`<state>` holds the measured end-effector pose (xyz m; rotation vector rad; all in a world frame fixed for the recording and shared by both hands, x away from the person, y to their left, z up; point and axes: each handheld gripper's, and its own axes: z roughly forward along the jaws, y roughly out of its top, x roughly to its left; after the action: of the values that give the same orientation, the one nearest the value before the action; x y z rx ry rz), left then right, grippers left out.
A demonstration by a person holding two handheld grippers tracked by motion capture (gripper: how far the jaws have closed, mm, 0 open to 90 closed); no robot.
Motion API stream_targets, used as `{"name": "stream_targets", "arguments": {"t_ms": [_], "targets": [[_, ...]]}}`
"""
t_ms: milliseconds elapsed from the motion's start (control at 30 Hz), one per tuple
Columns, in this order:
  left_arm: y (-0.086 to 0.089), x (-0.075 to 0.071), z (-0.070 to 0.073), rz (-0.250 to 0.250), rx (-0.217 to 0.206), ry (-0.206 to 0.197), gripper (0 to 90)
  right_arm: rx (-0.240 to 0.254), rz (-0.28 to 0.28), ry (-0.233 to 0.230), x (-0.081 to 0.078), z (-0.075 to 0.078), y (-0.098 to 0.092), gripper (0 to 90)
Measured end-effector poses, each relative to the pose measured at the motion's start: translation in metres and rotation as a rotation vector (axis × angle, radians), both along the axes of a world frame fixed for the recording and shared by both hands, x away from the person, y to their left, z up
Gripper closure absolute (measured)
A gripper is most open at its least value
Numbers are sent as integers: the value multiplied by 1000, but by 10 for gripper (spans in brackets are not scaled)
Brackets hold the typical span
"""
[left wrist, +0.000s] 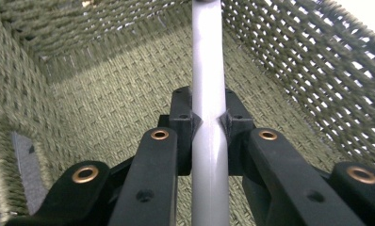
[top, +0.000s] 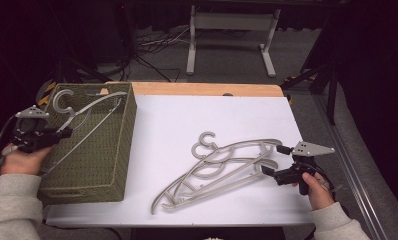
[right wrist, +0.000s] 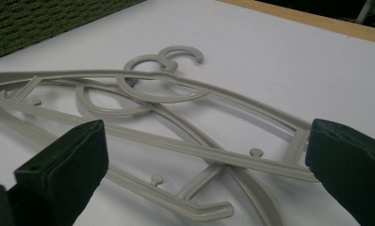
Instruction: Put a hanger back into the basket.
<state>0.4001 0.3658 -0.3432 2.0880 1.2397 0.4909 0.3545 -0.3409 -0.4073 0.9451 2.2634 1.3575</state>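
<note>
Grey plastic, smooth and flat-barred: the hanger point(top: 89, 112) in my left gripper point(top: 62, 134) is clamped on its arm, pads point(left wrist: 185, 123) pressing either side of the bar. It hangs tilted over the olive woven basket point(top: 118, 165), long axis running toward two o'clock from my jaws, hook point(top: 62, 101) at eleven. The basket floor lies directly below; weave coarse and open. Whether the far tip touches the rim I cannot tell. My right gripper point(top: 273, 160) stands wide open, holding nothing, with the stacked hangers point(top: 222, 167) on the white table point(top: 177, 115) at its nine o'clock, just beside.
</note>
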Motion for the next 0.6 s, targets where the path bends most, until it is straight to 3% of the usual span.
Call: {"name": "stream_targets", "arguments": {"t_ms": [167, 367, 433, 533, 600], "targets": [[7, 0, 1, 58, -59, 11, 708, 8, -15, -1, -1, 1, 0, 2], [9, -3, 2, 94, -63, -7, 666, 42, -13, -3, -2, 3, -2, 2], [7, -6, 5, 83, -86, -19, 649, 39, -11, -12, -3, 3, -2, 0], [-7, -15, 15, 34, -128, -81, 618, 42, -19, -32, -4, 5, -2, 0], [-12, -17, 18, 13, -135, -94, 578, 47, -18, -42, -4, 6, -3, 0]]}}
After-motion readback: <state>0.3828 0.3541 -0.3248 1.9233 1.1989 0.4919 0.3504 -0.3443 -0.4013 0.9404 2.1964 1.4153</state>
